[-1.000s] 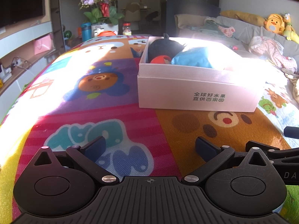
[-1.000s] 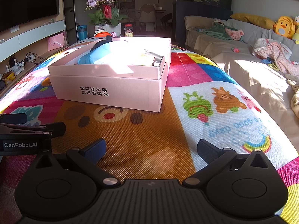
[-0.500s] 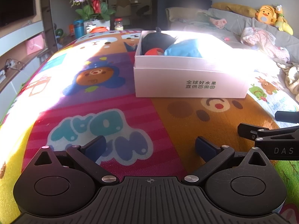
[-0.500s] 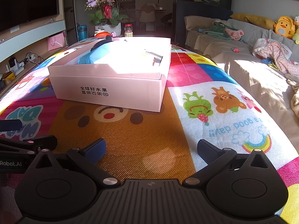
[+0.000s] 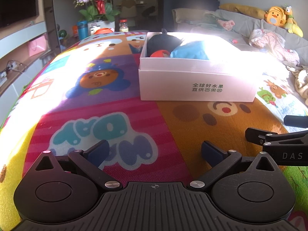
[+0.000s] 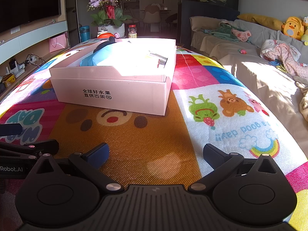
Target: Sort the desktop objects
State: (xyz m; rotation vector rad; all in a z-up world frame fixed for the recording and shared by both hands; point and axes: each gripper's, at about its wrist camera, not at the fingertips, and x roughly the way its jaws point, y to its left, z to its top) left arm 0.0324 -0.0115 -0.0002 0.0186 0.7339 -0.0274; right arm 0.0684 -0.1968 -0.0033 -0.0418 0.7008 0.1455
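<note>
**Both grippers idle, box loaded**

The left gripper (image 5: 154, 151) and right gripper (image 6: 156, 154) hover spread wide over the cartoon mat (image 6: 146, 134), holding nothing. The white box (image 5: 196, 82) sits ahead on it, containing a blue item (image 5: 189, 52), a black item (image 5: 163, 41) and a red one (image 5: 159, 53).

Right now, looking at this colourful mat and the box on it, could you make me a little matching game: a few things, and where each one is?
Things:
1. blue bundle
2. orchid pot
3. duck toy
4. white box

Places:
A. on the sofa
B. on the mat
C. inside the box
D. beyond the mat's far end

Pairs: 1-C, 2-D, 3-A, 4-B
</note>
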